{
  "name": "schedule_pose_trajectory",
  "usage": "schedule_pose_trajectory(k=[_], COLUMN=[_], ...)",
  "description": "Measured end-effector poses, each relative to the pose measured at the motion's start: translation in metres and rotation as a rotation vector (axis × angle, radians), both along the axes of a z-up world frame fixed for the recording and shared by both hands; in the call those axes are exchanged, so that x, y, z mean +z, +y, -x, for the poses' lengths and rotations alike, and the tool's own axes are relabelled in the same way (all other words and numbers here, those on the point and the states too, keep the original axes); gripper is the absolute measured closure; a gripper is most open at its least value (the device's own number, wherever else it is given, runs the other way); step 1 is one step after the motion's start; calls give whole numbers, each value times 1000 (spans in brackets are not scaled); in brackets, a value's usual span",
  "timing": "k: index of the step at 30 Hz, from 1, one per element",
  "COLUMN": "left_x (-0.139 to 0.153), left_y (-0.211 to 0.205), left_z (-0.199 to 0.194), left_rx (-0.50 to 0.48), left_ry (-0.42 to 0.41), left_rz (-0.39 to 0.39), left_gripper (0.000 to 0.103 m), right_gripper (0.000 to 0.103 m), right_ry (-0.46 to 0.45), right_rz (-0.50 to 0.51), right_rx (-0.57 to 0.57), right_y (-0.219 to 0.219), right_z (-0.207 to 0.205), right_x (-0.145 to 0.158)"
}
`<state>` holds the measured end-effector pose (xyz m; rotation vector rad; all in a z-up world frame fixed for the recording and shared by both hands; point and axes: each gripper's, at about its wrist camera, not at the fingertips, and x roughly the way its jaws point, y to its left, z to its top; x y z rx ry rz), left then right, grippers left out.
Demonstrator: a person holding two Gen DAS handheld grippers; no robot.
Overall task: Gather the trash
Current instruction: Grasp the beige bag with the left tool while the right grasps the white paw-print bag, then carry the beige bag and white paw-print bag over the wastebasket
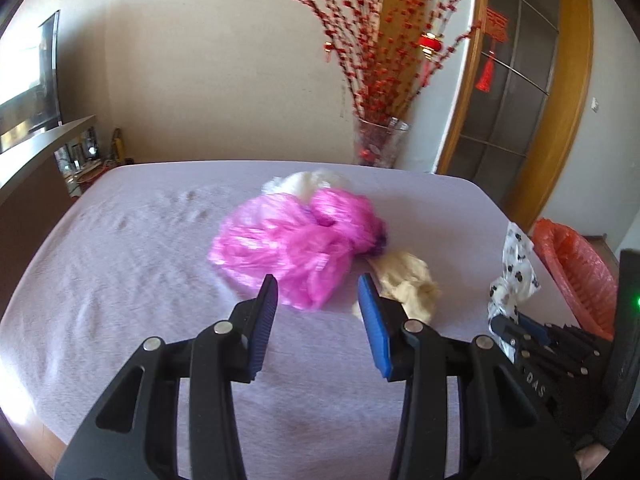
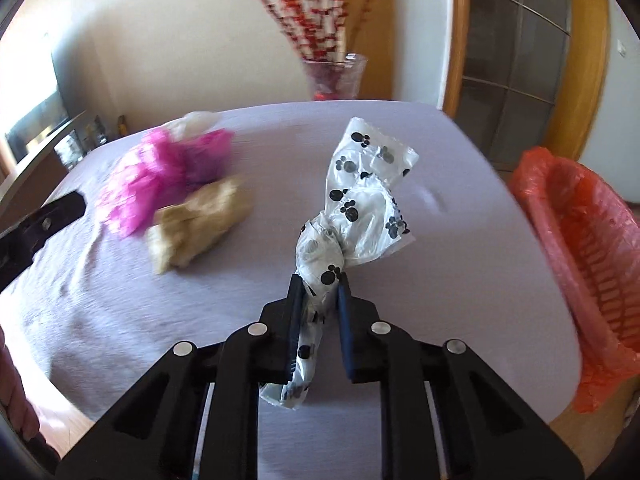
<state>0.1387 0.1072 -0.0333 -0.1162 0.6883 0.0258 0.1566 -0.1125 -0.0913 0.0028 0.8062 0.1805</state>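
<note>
Your right gripper (image 2: 319,294) has its fingers clamped on the paw-print bag (image 2: 360,184), lifted near the table's (image 1: 120,264) right edge beside the red-lined bin (image 2: 580,232). Your left gripper (image 1: 318,294) hangs half-open, empty, before the pink bag (image 1: 288,240), tan wad (image 1: 408,280) and cream wad (image 1: 308,182), all uncollected mid-table. A vase (image 1: 380,144) of red branches stands behind the lilac-covered table.

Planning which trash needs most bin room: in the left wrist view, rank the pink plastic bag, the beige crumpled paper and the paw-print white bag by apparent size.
1. Pink plastic bag, clearly largest.
2. Beige crumpled paper and paw-print white bag: look alike; the bag is partly hidden, so unranked.
</note>
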Motion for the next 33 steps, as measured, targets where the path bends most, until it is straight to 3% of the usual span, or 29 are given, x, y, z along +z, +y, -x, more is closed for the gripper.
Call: schedule_pose_trajectory(k=[5,13,15,16,18,20,33], left_x=[-6,-26,-32,-35,-35,-32,-2], left_y=[-33,-62,-64,-65,-64,-66,-107], left_z=[-11,-34,-39,-42,-42,-39,-42], left_rx=[-81,-124,-128,-130,-132,-153,-258], left_ry=[32,133,163,179,175,158,55], left_rz=[1,-12,-3,4,13,21,44], left_gripper=[54,56,79,84,92,94,94], right_gripper=[88,88,88,88,88,88,88], right_ry=[6,11,9,7,2,-7,-63], right_rz=[-28,-57,-62,-64,-68,-71,-82], right_rx=[-79,-113,-114,-115,-119,-125,-207], right_y=[-34,-55,-62,-63,-64,-70,-116], right_z=[-5,-4,-6,-5,-5,-3,9], right_x=[2,1,1,2,4,6,25])
